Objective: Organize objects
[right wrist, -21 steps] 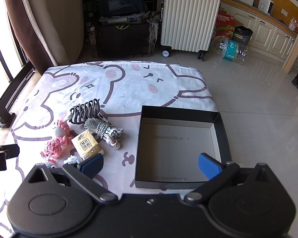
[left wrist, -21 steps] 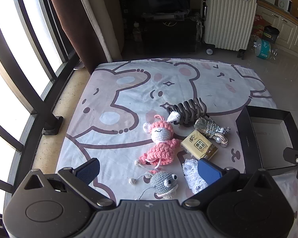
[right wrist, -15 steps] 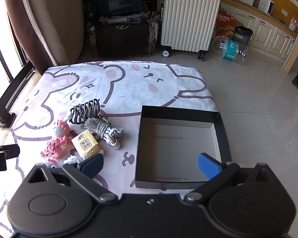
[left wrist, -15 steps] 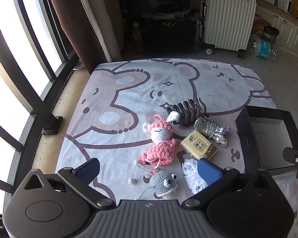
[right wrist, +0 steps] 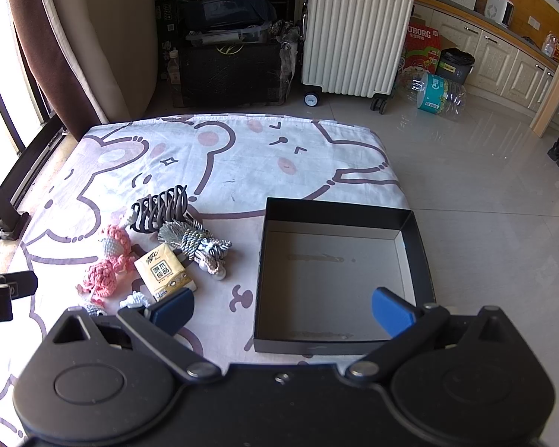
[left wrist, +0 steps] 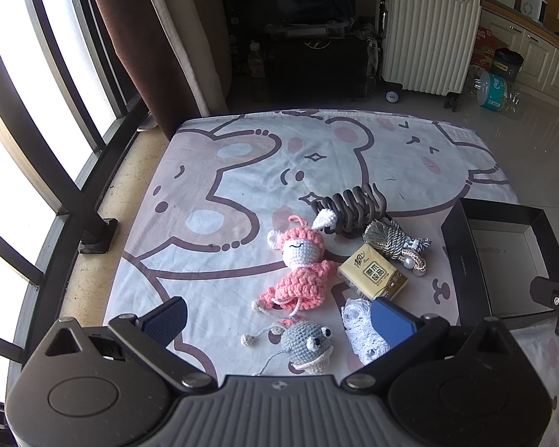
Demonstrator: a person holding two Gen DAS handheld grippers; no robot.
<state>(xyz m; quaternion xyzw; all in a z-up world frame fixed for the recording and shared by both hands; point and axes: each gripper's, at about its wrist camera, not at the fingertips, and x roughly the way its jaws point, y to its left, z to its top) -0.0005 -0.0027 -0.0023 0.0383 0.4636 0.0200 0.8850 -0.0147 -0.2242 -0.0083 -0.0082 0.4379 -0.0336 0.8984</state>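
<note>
A cartoon-bear sheet (left wrist: 242, 171) covers the low bed, with a white suitcase (right wrist: 354, 33) standing on the tiled floor beyond its far edge. The left hand-held gripper (left wrist: 279, 320) hangs wide open and empty above the crocheted toys (pink doll (left wrist: 302, 268), grey frog (left wrist: 307, 342)), tissue pack (left wrist: 372, 272) and hair claw (left wrist: 350, 208) clustered mid-sheet. The right hand-held gripper (right wrist: 281, 309), equally spread and empty, hovers over the near wall of the black box (right wrist: 339, 216) by the bed's right edge.

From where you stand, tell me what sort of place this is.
Probably a lived-in home, an open room joined to a kitchen: a cartoon bear sheet spread over a low surface, a white suitcase on the tiled floor, and cream kitchen cabinets along the wall.
</note>
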